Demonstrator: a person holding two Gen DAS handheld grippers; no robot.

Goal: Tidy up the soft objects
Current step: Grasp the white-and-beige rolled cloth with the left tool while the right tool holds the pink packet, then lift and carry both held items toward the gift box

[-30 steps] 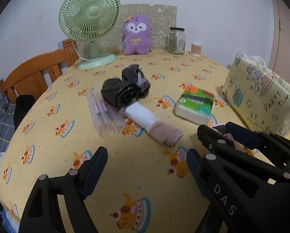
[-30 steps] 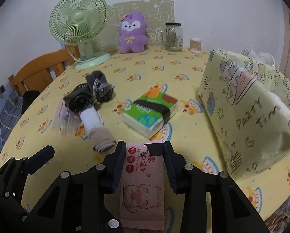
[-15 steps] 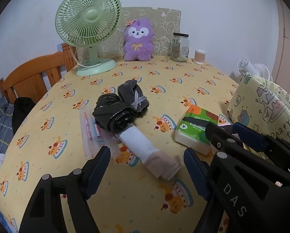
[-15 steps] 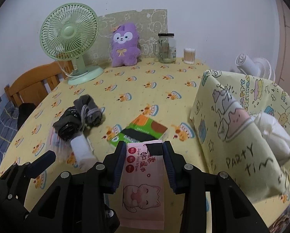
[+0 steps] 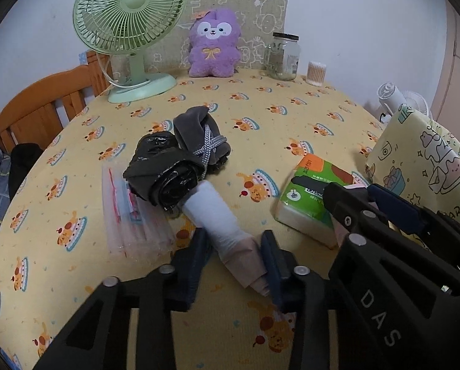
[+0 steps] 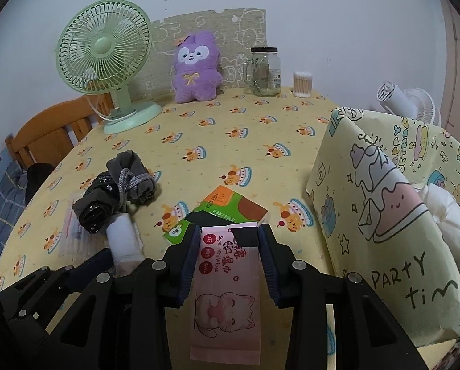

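Straddling the beige end of a rolled white-and-beige cloth (image 5: 227, 231), the left gripper (image 5: 234, 254) has its jaws drawn in on either side of the roll; whether the pads are actually pressing it cannot be told. The right gripper (image 6: 228, 256) has its jaws closed on a pink pack of mini wipes (image 6: 227, 296), held lengthwise between the pads. Just beyond the wipes lies a green tissue pack (image 6: 227, 212) on the yellow tablecloth (image 6: 230, 141). Taking the tissue pack as landmark: to its left lies the cloth roll, whose far end touches a black plastic-bag roll (image 5: 163, 174) and a grey bundle tied with cord (image 5: 200, 137), with clear zip bags (image 5: 131, 212) further left. To the tissue pack's right stands a yellow party-print bag (image 6: 384, 215), white material showing inside. Far behind it stand a green fan (image 6: 105, 55), purple plush (image 6: 196, 67) and glass jar (image 6: 265, 72).
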